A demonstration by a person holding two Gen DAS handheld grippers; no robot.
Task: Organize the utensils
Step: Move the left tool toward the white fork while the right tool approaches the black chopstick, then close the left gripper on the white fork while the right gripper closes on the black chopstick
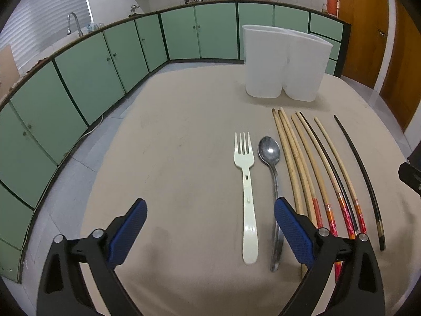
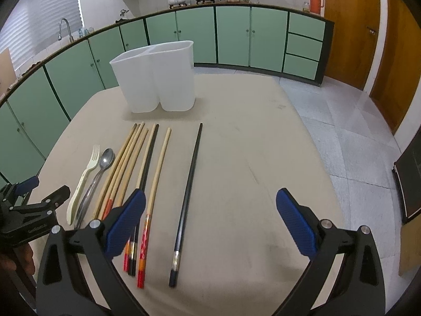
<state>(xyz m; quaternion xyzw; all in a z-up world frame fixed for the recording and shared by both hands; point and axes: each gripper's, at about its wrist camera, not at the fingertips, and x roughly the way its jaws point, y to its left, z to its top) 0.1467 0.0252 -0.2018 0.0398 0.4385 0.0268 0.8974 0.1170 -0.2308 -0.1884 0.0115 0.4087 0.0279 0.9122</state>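
Ahead of both tongs, at the far side of a beige cloth-covered table (image 2: 250, 158), a white translucent plastic two-compartment utensil holder (image 2: 158, 79), smooth-walled with rounded corners, standing upright and apart from the cutlery. Between the spread blue-padded fingers of the left gripper (image 1: 210, 233), a cream plastic fork (image 1: 247, 192), flat, tines pointing away; just beside it toward the right finger, a shiny steel spoon (image 1: 271, 163), bowl up, its handle end partly hidden behind that finger's textured pad. Beyond the right finger, a fan of slender bamboo chopsticks (image 1: 297, 163) with red-and-orange patterned ends, a black one lying among them, and a lone black chopstick (image 1: 357, 168) set well apart at the outer edge. Right gripper (image 2: 210, 226) likewise spread wide and holding nothing, hovering over bare cloth; that same lone black chopstick (image 2: 189, 192) between its fingers, nearer the left one, with a metallic band near the close end. Left finger pad overlapping the bundle of bamboo chopsticks (image 2: 131, 155); fork (image 2: 84, 176) and spoon (image 2: 101, 168) farther left. Around the table, mint-green cabinets (image 2: 231, 36), a tiled floor (image 2: 342, 131), a wooden door (image 2: 350, 26), pots on the counter.
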